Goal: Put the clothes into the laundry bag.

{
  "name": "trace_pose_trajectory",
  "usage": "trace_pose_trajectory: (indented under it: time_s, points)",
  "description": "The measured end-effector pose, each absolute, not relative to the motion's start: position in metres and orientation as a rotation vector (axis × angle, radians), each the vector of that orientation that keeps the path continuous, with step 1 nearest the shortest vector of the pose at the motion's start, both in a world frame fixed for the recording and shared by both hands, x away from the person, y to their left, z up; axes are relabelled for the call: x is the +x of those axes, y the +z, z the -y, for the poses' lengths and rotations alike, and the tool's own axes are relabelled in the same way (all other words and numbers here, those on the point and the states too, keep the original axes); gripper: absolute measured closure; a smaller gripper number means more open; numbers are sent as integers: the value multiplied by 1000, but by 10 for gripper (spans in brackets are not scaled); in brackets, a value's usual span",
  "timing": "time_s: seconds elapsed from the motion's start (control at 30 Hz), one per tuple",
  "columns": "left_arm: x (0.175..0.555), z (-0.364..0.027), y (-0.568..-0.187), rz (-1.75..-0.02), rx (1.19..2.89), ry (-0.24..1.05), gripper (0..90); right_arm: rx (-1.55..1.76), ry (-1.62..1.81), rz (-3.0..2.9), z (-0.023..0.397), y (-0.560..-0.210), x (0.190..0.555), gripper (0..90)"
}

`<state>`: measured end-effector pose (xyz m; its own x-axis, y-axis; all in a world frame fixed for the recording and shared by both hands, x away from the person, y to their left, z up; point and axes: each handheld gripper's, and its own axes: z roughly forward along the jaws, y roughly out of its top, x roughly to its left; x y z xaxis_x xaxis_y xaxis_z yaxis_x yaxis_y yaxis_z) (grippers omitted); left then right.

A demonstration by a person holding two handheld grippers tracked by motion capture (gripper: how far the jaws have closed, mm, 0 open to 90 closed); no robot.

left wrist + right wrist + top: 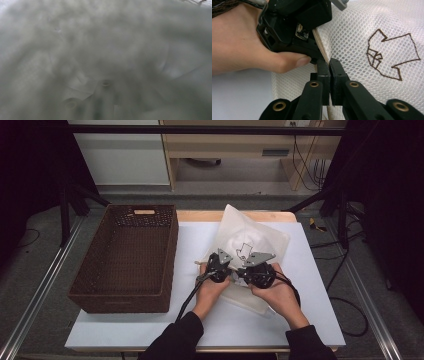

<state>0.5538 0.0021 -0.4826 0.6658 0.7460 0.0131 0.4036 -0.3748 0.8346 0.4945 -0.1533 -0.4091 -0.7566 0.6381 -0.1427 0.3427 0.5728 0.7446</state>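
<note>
White mesh laundry bag (250,240), a flat pouch of fine honeycomb netting with a brown outline of a shirt stitched on its face and a beige zip tape along one edge, lies on the white worktop (310,320) toward its far right part, one corner reaching past the far edge. Beside it, along the left edge, stands the dark brown woven rectangular basket (125,257), well apart from the work.

Both hands meet at the bag's near edge. The right tongs (329,65) are closed on the zip tape, pads pinching it just where the netting begins. The left tongs (216,266) sit touching the same seam a little farther along; in the left gripper view the netting lies so close that it is only a grey blur, and the tongs read as fully closed, most likely on the bag's edge too.

The step in hand looks like working the zip, one hand anchoring while the other draws. It would go best with the tape kept taut between the two grips, the pull running straight along the seam, and the loose mesh kept out of the teeth.
</note>
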Motion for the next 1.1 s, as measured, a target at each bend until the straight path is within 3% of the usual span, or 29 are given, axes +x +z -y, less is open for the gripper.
trace_pose_trajectory:
  time_s: [1.1]
  points:
    - [562, 5, -482, -922, 1999, 513, 900, 800, 1022, -2408, 154, -411, 493, 880]
